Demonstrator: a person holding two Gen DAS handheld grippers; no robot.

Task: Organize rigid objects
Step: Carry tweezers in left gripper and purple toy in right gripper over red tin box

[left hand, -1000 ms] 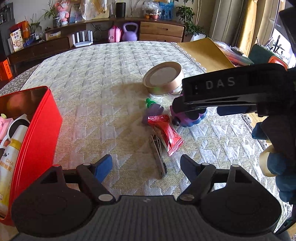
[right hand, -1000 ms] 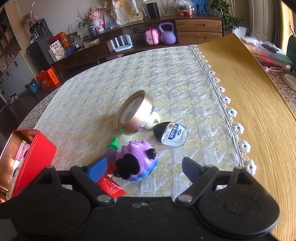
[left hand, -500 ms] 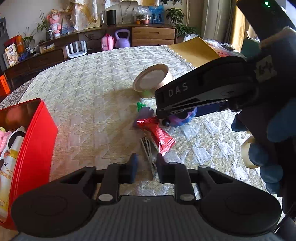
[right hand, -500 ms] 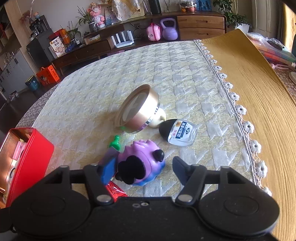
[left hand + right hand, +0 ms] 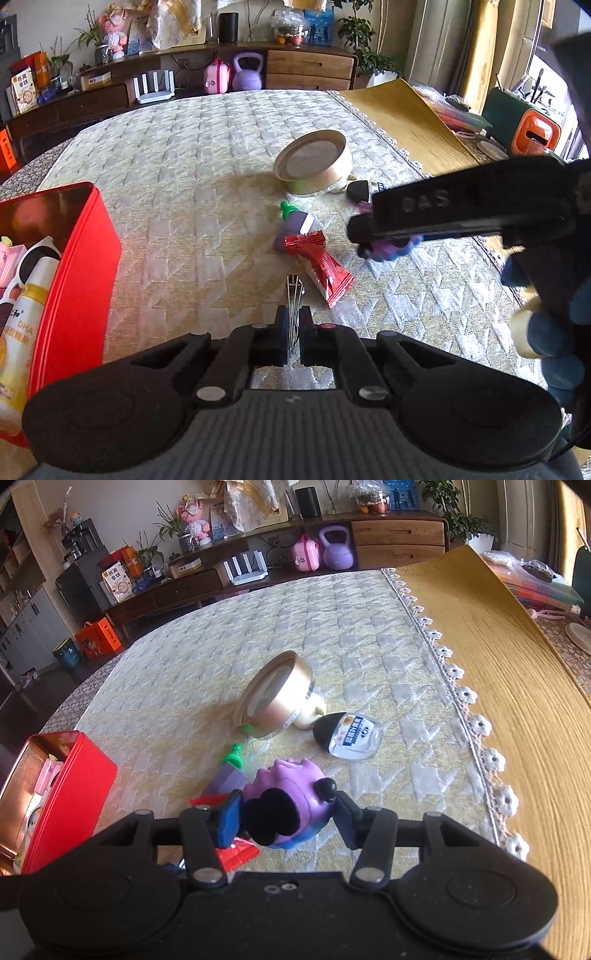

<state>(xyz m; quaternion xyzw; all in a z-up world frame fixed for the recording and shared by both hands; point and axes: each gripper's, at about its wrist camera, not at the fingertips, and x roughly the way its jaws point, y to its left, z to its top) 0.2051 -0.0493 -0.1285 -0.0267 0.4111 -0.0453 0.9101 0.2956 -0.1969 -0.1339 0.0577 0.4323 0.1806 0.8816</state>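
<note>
Grasp step: left hand-held gripper [image 5: 293,328] clamps nail clippers [image 5: 294,295], right hand-held gripper [image 5: 288,818] — jaws just closing — grips purple toy [image 5: 286,805]; next, lift both toward red tin [image 5: 79,258].

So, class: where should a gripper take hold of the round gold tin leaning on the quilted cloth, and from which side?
Grip the round gold tin across its gold side wall from above: it leans tilted, so the flat lid offers the pads nothing.

Sunlit room, wooden sideboard [image 5: 397,542], perhaps curtains [image 5: 476,48].
</note>
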